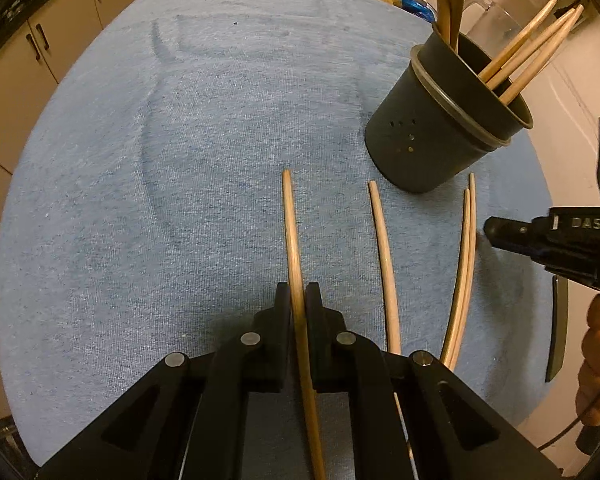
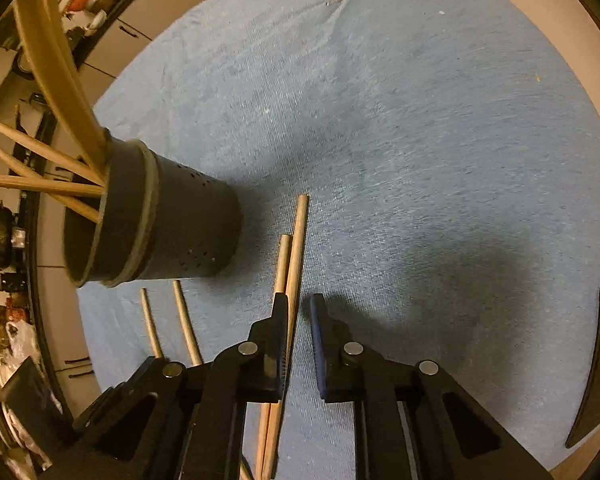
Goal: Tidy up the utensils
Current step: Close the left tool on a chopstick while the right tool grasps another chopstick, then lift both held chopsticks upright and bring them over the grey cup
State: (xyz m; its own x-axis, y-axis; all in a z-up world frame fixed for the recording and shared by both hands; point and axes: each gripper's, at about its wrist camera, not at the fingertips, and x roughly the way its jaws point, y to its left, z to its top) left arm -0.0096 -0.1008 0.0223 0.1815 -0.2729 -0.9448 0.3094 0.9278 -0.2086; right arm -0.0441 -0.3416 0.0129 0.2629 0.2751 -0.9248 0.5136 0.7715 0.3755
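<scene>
- Left gripper (image 1: 298, 300): jaws pinch one chopstick (image 1: 290, 224) lying on the blue cloth (image 1: 140, 200), frame centre; an off-centre pinch may let it swing on lifting.
- Holder (image 1: 432, 136), upper right: crowded; insertion may snag.
- Right gripper (image 2: 299, 316): a gap shows between the jaws, chopstick pair (image 2: 296, 248) against the left pad; closing may catch only one stick.

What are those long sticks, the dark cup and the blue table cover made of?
The chopsticks look like pale unvarnished wood or bamboo: matte, with faint grain. The utensil holder seems to be dark matte plastic, though possibly coated metal, with small punched holes. The blue cloth is a soft knitted or terry-like fabric with a fine ribbed weave.
</scene>
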